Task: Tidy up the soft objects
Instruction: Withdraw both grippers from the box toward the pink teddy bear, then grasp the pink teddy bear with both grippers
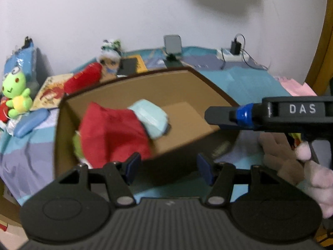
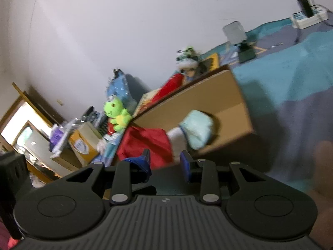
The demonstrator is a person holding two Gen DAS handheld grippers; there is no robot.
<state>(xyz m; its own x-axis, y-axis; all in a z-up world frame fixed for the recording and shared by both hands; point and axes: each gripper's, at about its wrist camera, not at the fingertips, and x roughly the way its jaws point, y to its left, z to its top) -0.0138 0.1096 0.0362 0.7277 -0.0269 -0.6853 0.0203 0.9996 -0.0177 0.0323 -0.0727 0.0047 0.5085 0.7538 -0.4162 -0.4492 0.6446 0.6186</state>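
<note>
Both grippers' fingers (image 1: 168, 166) (image 2: 166, 162) stand released above the cardboard box (image 1: 187, 87) holding a red plush (image 1: 112, 133)

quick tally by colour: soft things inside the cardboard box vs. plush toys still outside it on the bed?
In the cardboard box:
Red soft item: 1
Pale blue soft item: 1

Outside on the bed:
Green frog plush: 1
Red plush: 1
Pink plush: 1
Brown plush: 1

Total: 6

A green patch under the red item is too blurred to count separately.
</note>
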